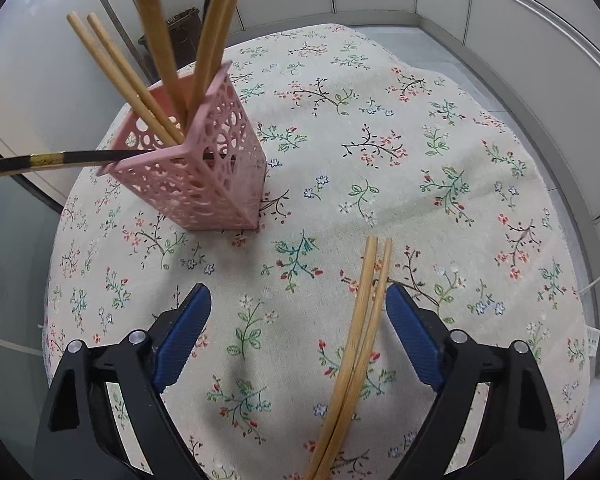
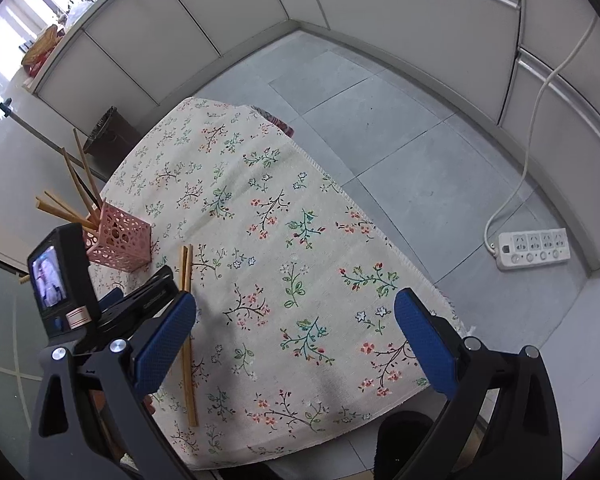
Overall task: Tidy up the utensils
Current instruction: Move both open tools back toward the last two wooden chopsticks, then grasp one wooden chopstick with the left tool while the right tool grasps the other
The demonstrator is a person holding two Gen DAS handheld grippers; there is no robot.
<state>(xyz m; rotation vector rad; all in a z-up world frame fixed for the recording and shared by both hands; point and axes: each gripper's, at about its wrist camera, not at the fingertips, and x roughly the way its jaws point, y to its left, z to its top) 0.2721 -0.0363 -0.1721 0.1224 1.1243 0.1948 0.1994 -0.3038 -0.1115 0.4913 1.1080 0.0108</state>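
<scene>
- At the left of the left wrist view, the pink perforated square plastic holder stands upright on the surface with the floral cream tablecloth. By my reading much of the sorting is done: several plain wooden chopsticks already lean in it, along with a black-and-gold tipped chopstick poking out over its left rim.
- Lower and to the right of the holder, well apart from it, the pair of light bamboo chopsticks lies flat on the cloth, sticks touching side by side. This looks like the last item left to put away; no other loose utensil shows on the cloth.
- The left claw is released, its blue pads wide and pressing on nothing. The pair lies between the jaws but well off centre, just beside the right pad and not touching it. The claw hangs above the cloth, pointing steeply down; how near the pads are to the cloth I cannot tell.
- In the right wrist view, the right claw is also released and empty, over bare cloth to the right of the pair, whose lower part passes behind its left pad.
- Judged from this, what remains is clenching the left claw on the pair, lifting it and dropping it into the holder.
- Far right, a white power strip lies on the grey tiled floor.
</scene>
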